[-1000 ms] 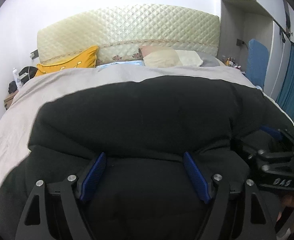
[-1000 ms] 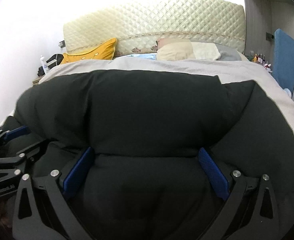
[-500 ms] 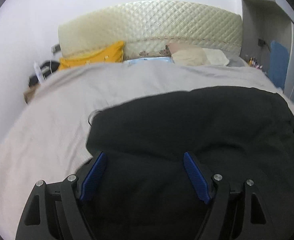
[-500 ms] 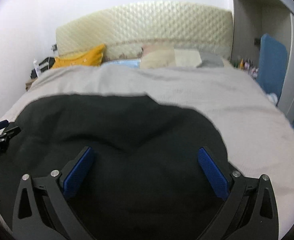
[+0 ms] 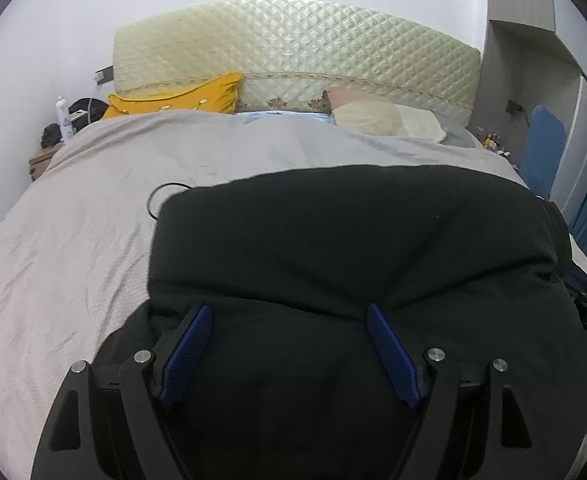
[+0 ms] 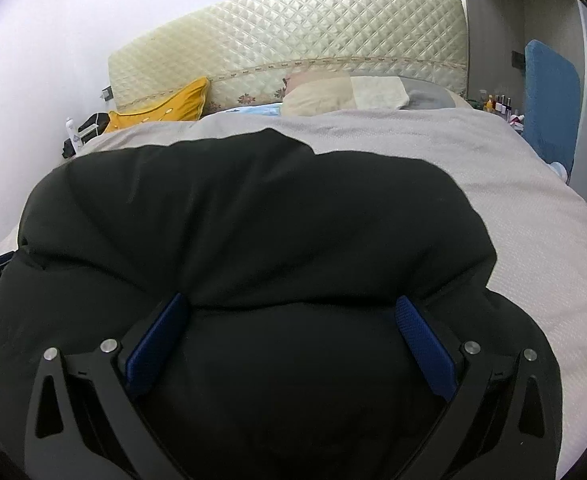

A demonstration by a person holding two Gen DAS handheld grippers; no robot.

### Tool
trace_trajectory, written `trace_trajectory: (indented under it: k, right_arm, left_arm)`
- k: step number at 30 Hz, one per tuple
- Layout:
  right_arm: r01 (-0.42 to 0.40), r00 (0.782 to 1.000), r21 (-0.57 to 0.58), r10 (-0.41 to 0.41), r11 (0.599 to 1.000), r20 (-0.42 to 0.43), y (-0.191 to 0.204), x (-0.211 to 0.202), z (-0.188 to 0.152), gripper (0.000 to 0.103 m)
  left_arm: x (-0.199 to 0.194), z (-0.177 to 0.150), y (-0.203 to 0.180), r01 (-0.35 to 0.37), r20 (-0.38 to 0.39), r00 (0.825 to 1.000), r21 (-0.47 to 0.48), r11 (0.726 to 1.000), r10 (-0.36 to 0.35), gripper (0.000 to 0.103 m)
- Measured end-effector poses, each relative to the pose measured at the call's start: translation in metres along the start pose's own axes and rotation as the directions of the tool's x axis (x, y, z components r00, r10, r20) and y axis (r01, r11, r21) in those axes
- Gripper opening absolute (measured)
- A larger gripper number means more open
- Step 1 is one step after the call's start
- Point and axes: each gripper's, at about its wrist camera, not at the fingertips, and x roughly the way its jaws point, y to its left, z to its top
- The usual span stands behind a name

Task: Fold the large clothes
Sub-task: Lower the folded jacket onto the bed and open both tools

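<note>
left tool [image 5: 287,346]: fingers are standing wide apart, black garment [image 5: 353,248] bulging between them and draping over the tool body; no pinch visible, so cloth is riding on the tool, not clamped. right tool [image 6: 293,338]: same picture, fingers spread, fabric mounded in the gap.

change over the last second: the garment was spanning nearly the whole view ahead of both tools; now its far edge is sitting much nearer the tools. ahead-left of the left tool a wide strip of grey bed cover [image 5: 61,248] is showing, with a thin dark cord loop [image 5: 161,196] peeking from under the cloth edge. ahead-right of the right tool the cover [image 6: 533,208] is likewise bare.

reading: the sides are being brought inward and the bundle is getting narrower and thicker, so a fold looks partly done. the garment is lying on the bed directly ahead of and beneath both tools, well short of the pillows [image 5: 381,120] and headboard [image 5: 293,40].

next judgement: the puffy layers probably need pressing flat before any further fold.
</note>
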Motion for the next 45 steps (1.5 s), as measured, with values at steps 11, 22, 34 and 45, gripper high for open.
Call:
trace_trajectory:
  k: [11, 22, 34, 45]
  right_arm:
    - [-0.041, 0.982, 0.034, 0.034, 0.999, 0.188, 0.022, -0.121, 0.045, 0.103]
    - [-0.100, 0.924, 0.012, 0.089, 0.995, 0.371, 0.053, -0.298, 0.050, 0.103]
    - [-0.139, 0.851, -0.035, 0.138, 0.990, 0.507, 0.079, -0.410, -0.018, 0.103]
    - [-0.099, 0.913, -0.011, 0.095, 0.995, 0.397, 0.075, -0.400, -0.086, 0.103]
  left_arm:
    - [-0.135, 0.026, -0.047, 0.010, 0.144, 0.989, 0.041, 0.999, -0.016, 0.080]
    - [-0.292, 0.010, -0.076, 0.031, 0.294, 0.955, 0.035, 0.999, -0.040, 0.088]
    - [-0.391, -0.047, -0.098, 0.071, 0.371, 0.927, -0.017, 0.997, -0.060, 0.094]
    - [-0.392, -0.101, -0.100, 0.008, 0.290, 0.957, 0.013, 1.000, -0.011, 0.094]
